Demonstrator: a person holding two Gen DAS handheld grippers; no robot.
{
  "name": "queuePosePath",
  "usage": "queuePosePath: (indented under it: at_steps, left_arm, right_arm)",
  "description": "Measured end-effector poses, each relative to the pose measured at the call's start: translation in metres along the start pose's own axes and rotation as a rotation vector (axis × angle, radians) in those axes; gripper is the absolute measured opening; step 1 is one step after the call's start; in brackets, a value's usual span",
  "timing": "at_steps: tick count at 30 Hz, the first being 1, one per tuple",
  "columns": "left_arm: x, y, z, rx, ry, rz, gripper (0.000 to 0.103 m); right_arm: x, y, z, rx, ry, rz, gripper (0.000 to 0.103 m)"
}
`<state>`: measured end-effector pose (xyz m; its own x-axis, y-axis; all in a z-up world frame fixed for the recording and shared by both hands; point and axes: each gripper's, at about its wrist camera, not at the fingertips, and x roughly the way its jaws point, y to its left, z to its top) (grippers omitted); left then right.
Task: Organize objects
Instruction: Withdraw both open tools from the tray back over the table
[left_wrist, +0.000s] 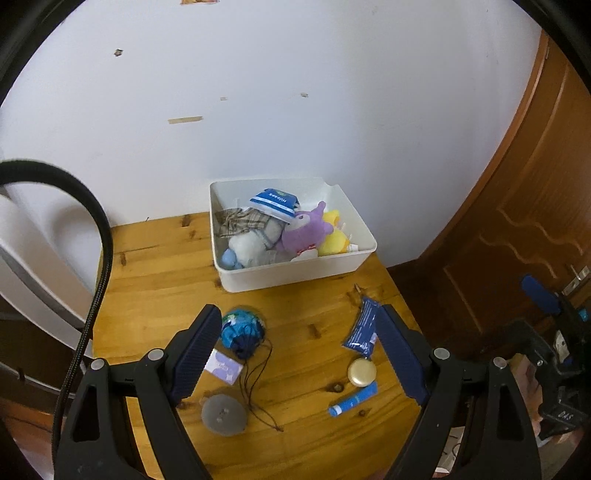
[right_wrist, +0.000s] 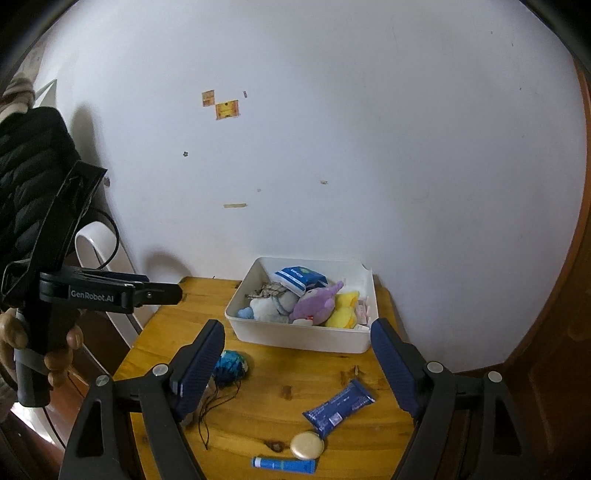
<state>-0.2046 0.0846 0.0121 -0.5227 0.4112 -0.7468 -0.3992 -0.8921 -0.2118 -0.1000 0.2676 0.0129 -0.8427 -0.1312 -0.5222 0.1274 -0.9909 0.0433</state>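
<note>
Table (left_wrist: 155, 258): wooden top set against the wall; all loose items are carried on it.
Bin (left_wrist: 295, 275): white, open-topped, at the far edge; soft toys and a packet are already held inside. It is judged to be the goal for the rest.
Left gripper (left_wrist: 299, 354): jaws are held wide and nothing is gripped; it hangs above the loose items.
Right gripper (right_wrist: 297, 362): jaws are likewise spread wide and empty, held over the near half of the table.
Ball (left_wrist: 243, 328): blue-green, wrapped in a net bag with trailing cords, just in front of the bin. It is judged light and springy; the netted body, not the cords, should be pinched.
Pouch (right_wrist: 338, 406): dark blue foil, flat, soft, probably slippery; best taken across its short width.
Disc (left_wrist: 223, 413): grey, low, likely stiff.
Tube (right_wrist: 284, 464): blue, light, apt to roll; gripped mid-length.
Compact (right_wrist: 306, 445): cream, round, smooth; touching the pouch's end.
Card (left_wrist: 224, 367): lilac, thin, hard to lift flat.
</note>
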Motion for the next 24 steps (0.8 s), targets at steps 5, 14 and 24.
queuePosePath:
  at_steps: [5,14,24]
  left_arm:
    - [-0.008,0.001,-0.022,0.014,-0.022,0.008,0.087]
    - [-0.021,0.004,-0.06,0.0,-0.073,0.023,0.087]
    - [0.001,0.035,-0.096,-0.069,-0.068,0.13,0.087]
  right_arm:
    - [-0.01,0.005,-0.016,-0.029,-0.005,-0.013,0.082]
    - [-0.025,0.005,-0.041,-0.029,-0.006,-0.013,0.082]
    - [-0.009,-0.002,-0.095,-0.003,0.059,-0.029,0.082]
